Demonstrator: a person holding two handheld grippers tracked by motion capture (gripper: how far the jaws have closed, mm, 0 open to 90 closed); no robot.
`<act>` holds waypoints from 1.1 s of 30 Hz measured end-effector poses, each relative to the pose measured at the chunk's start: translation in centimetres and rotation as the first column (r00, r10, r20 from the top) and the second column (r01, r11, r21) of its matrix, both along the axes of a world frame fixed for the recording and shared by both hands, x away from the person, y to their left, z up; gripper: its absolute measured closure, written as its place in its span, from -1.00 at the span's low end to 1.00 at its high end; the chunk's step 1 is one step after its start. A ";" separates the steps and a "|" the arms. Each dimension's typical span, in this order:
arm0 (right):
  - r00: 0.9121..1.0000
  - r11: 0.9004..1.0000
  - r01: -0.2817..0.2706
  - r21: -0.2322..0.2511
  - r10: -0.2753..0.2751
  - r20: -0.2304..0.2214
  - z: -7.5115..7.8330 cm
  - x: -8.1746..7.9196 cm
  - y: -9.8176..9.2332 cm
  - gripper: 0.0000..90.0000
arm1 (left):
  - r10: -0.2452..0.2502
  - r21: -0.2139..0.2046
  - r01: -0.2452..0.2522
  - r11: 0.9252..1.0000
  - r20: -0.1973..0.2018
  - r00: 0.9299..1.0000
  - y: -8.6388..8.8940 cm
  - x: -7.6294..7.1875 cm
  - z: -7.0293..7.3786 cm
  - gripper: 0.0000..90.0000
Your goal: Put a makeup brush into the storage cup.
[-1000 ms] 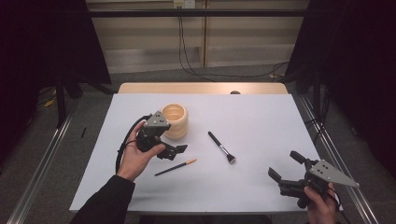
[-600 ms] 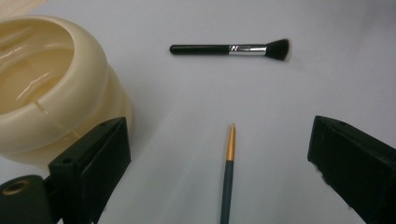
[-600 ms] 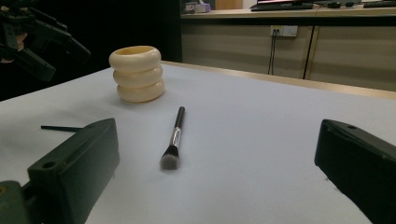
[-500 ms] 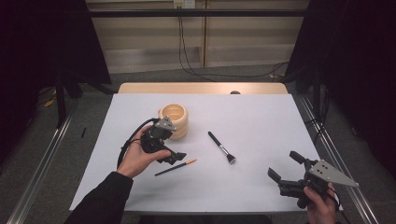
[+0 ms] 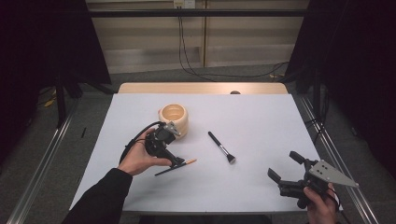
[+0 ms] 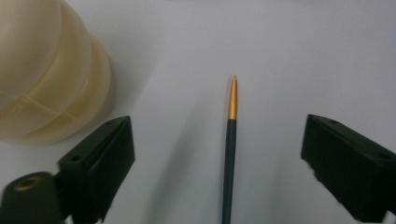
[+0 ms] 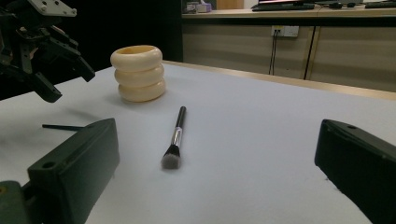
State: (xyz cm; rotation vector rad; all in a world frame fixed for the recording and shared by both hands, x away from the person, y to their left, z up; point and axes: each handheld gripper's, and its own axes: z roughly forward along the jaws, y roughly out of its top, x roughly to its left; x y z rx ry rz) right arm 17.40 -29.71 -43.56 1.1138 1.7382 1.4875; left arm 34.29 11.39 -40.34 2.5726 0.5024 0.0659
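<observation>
Now the left gripper has been lowered over the thin pencil lying on the desk beside the cream holder; its fingers have just been closing, nothing gripped yet. The right gripper is kept open, empty.

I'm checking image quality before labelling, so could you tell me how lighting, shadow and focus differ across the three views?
High view: dim, dark surroundings, table evenly lit. Left gripper view: the thin pencil is fairly sharp with a soft shadow to its left, while the cream holder looks washed out. Right gripper view: the makeup brush is clear; the near jaws look soft.
</observation>
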 end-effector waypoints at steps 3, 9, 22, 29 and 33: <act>1.000 1.000 -0.002 -0.002 0.002 0.001 0.0 0.0 0.0 -1.00 | -0.032 0.043 0.032 0.999 -0.010 0.999 -0.3 0.0 -0.4 -0.54; 1.000 1.000 -0.007 -0.001 0.007 -0.004 0.0 0.0 0.0 -1.00 | -0.059 0.082 0.063 0.995 -0.050 0.997 -0.9 0.0 -1.1 -0.23; 1.000 1.000 -0.015 -0.002 0.015 -0.006 -0.1 0.0 0.0 -1.00 | -0.045 0.153 0.063 0.986 -0.121 0.992 -2.2 0.2 -2.8 0.20; 1.000 1.000 -0.018 -0.004 0.018 -0.006 -0.1 0.1 0.0 -1.00 | -0.031 0.177 0.054 0.983 -0.131 0.991 -2.7 0.1 -3.5 0.36; 1.000 1.000 -0.019 -0.004 0.019 -0.005 -0.1 0.0 0.0 -1.00 | -0.057 0.214 0.087 0.973 -0.141 0.988 -3.0 0.1 -3.7 0.43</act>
